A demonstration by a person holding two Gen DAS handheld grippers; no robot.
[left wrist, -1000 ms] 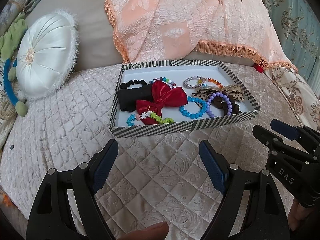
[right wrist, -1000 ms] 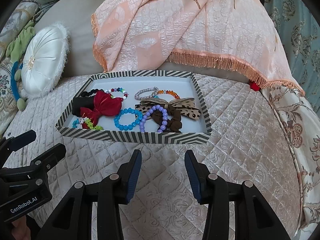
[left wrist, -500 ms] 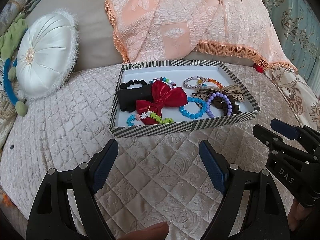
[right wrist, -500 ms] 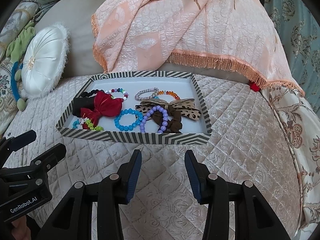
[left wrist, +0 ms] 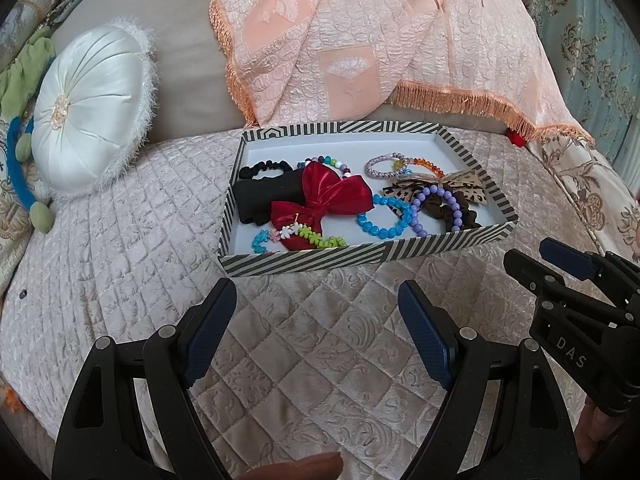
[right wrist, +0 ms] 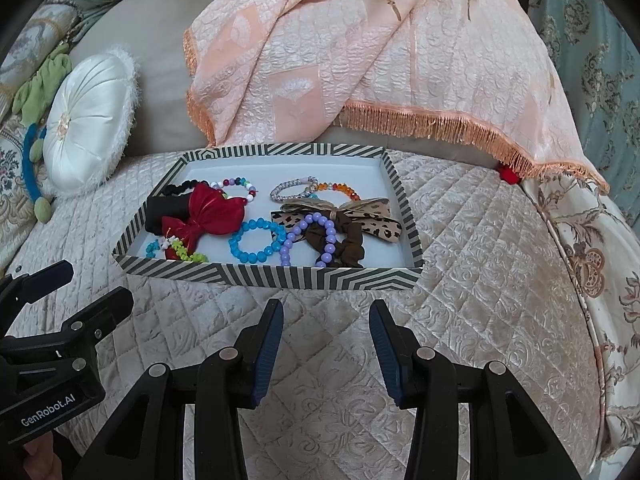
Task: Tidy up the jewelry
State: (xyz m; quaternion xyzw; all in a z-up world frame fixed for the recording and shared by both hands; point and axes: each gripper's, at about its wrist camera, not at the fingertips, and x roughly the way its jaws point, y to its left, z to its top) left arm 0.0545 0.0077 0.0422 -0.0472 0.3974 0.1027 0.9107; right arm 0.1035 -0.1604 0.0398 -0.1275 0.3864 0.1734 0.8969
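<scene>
A striped shallow tray [left wrist: 304, 260] [right wrist: 272, 276] lies on the quilted bed and holds several pieces: a red bow [left wrist: 332, 196] [right wrist: 212, 216], a black scrunchie [left wrist: 260, 196], a blue bead bracelet [left wrist: 386, 218] [right wrist: 256, 240], a purple bead bracelet [left wrist: 440, 208] [right wrist: 312, 236], a leopard bow [left wrist: 440, 184] [right wrist: 360, 216], a brown scrunchie [right wrist: 348, 252] and small bead bands. My left gripper [left wrist: 316, 312] hovers open in front of the tray, nothing between its pads. My right gripper [right wrist: 326, 332] is also open and empty, just short of the tray's near wall.
A peach fringed throw [left wrist: 380, 48] [right wrist: 360, 60] drapes over the cushion behind the tray. A round white pillow [left wrist: 88, 108] [right wrist: 88, 120] leans at the left. The quilted cover [left wrist: 320, 360] spreads around the tray and falls away at the right edge [right wrist: 580, 280].
</scene>
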